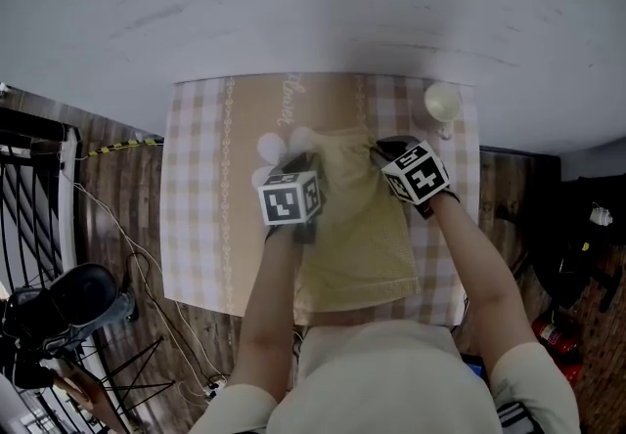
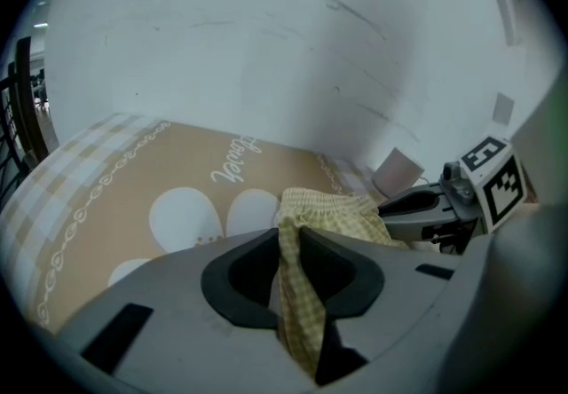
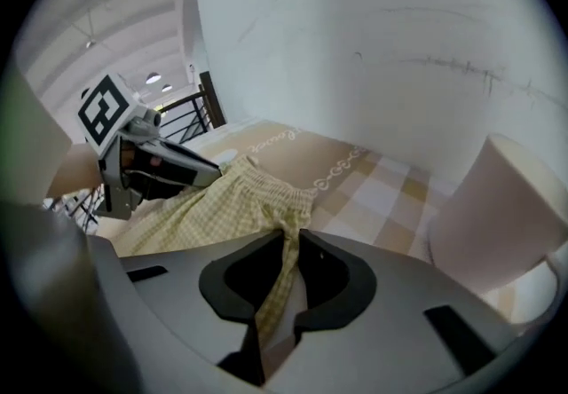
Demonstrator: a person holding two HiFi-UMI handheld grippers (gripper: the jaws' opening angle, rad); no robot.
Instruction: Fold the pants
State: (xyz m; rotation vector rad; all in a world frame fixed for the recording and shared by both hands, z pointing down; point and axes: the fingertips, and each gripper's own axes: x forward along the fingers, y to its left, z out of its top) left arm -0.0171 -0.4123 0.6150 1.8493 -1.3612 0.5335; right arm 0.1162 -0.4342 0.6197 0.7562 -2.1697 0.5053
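One pants [image 1: 357, 246] is pinched at 12 o'clock by two down-tilted claws: left gripper [image 2: 288, 237], right gripper [image 3: 291, 241].

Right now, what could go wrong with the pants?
1. The left gripper and right gripper each pinch only a thin bit of the pants, near the waistband. The cloth might slip out, and the fold would go crooked.
2. The cup stands close beside the right gripper. A swing of that gripper or of the cloth could knock it over.
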